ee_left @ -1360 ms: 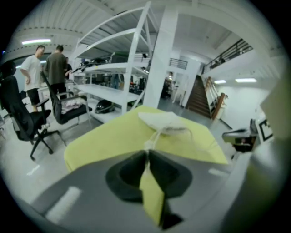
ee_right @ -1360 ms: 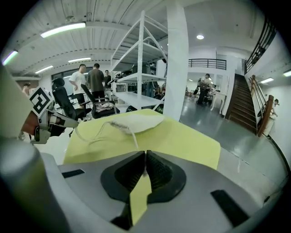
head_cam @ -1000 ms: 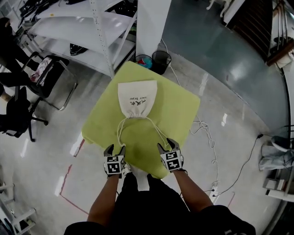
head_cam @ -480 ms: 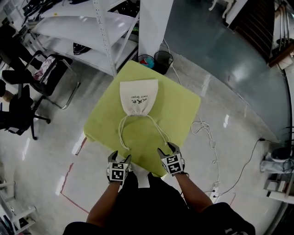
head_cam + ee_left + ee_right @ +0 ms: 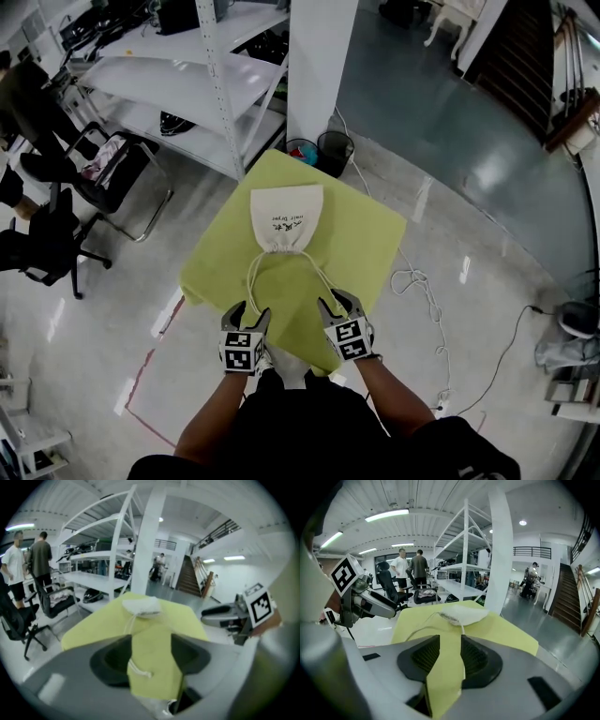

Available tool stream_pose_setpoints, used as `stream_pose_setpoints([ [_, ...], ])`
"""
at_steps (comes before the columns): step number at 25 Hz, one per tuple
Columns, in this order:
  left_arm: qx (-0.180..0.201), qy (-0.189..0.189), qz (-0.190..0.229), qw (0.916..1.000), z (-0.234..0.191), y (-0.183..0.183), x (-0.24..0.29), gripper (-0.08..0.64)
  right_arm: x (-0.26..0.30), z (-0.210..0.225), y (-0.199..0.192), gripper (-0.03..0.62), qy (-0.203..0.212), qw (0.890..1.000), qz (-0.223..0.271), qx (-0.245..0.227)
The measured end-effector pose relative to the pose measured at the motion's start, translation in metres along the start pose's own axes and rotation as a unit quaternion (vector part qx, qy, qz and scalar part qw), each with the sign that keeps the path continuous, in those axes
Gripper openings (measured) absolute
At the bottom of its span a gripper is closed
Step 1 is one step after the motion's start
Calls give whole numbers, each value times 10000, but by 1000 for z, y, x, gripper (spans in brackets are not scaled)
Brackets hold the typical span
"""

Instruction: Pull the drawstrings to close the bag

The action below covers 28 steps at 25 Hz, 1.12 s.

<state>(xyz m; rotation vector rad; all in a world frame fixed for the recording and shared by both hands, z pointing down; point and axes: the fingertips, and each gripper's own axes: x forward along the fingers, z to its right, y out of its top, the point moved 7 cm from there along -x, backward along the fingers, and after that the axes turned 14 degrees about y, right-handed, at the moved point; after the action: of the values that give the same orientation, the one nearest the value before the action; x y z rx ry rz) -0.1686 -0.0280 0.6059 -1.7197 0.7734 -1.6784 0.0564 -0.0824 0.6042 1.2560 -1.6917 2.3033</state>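
The white drawstring bag (image 5: 286,217) lies flat on the far half of the yellow-green surface (image 5: 366,230), its gathered mouth turned toward me. Two drawstrings run from that mouth across the surface toward the near edge. The left cord (image 5: 249,278) curves toward my left gripper (image 5: 247,312), and the right cord (image 5: 324,277) runs toward my right gripper (image 5: 337,300). Both grippers hang over the near edge, side by side but apart, and slant downward toward the bag.

My left jaws stand spread, having just been closing a little. The knotted end of the left cord shows in the gap, close to one jaw, and neither pad presses on it. My right jaws have just been closing as well and leave a narrower gap. The right cord runs along the inner edge of one jaw, unpinched; whether it touches that jaw I cannot tell.

Beyond the surface stand a white shelving rack (image 5: 220,94) and a black bin (image 5: 334,150) on the floor.
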Motion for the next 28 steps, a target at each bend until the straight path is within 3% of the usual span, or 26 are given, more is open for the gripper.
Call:
stream_pose_setpoints([
  [5,71,95,482,9988,7,29,-12,191,-12,0,32,52,-158,9984,513,-179],
  [10,160,228,917,9954,16,53,-25,10,-21,-3,57,29,-201,9945,900,-491],
  [19,122,114,1297,9914,20,78,-34,8,-40,-12,84,6,-215,9879,1394,-644],
  [28,-60,219,1325,9909,16,83,-38,8,-55,-13,106,6,-300,9804,1888,-480],
])
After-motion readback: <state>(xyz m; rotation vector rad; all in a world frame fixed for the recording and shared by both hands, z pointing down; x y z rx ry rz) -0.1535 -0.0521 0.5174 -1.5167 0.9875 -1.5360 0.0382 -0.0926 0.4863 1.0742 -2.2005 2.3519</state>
